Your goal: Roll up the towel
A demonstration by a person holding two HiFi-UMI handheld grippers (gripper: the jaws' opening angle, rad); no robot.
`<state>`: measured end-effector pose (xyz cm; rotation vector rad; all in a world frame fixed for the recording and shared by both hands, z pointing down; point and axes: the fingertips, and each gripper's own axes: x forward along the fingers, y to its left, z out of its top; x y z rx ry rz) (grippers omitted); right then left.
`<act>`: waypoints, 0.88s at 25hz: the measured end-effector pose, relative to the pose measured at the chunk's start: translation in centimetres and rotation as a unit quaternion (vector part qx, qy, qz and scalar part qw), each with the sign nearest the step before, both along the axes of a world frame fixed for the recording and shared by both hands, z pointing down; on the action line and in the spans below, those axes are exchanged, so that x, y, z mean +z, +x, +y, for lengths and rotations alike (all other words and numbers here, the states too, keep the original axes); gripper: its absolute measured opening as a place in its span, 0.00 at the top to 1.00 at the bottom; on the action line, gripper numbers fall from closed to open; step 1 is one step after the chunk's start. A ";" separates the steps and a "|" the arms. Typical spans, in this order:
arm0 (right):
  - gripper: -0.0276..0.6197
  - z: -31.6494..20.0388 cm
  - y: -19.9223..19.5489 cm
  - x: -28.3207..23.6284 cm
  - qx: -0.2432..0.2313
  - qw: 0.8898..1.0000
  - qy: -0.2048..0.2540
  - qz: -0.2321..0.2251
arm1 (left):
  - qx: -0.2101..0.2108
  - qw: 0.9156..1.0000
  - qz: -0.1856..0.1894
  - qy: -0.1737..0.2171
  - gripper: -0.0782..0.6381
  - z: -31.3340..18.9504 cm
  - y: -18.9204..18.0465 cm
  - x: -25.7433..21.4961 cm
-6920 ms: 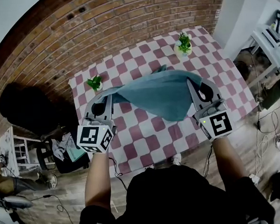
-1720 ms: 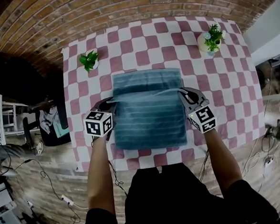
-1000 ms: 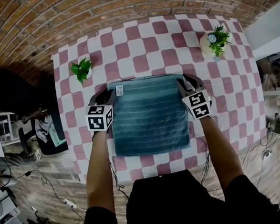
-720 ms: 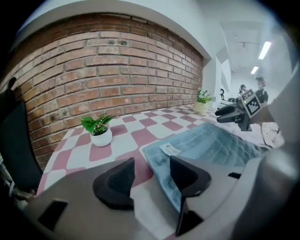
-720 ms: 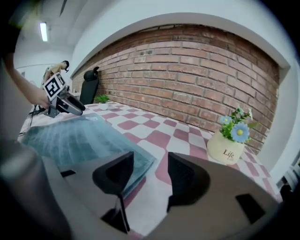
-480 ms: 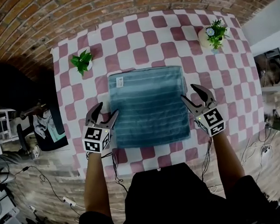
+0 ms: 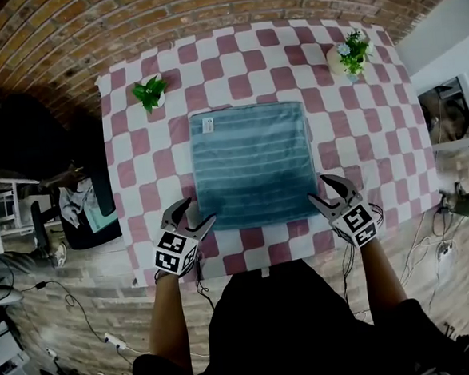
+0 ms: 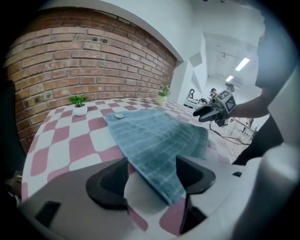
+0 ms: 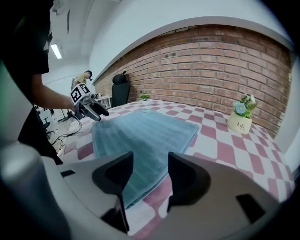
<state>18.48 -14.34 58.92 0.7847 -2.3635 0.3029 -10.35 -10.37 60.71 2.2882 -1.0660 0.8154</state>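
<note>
Left gripper [image 7: 195, 213] sat at the near-left corner of the towel [image 7: 253, 164], jaws just opened, half-wide, corner between them but unpinched. Towel lay flat mid-table [image 7: 375, 133], we judged spread for rolling. Right gripper [image 7: 321, 191] mirrored at the near-right corner: jaws just opened, narrower, gripping nothing.
</note>
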 end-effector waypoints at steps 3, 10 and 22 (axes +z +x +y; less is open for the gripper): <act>0.63 2.7 0.5 0.5 0.007 1.000 -0.016 0.005 | 0.021 1.000 -0.005 -0.013 0.44 3.1 0.4 0.6; 0.63 6.5 1.5 2.2 0.051 0.997 -0.054 0.016 | 0.034 0.999 -0.020 -0.037 0.47 7.2 0.8 2.6; 0.67 7.9 2.4 4.7 0.145 0.977 -0.149 -0.053 | -0.021 0.998 0.030 -0.056 0.58 7.7 0.9 3.2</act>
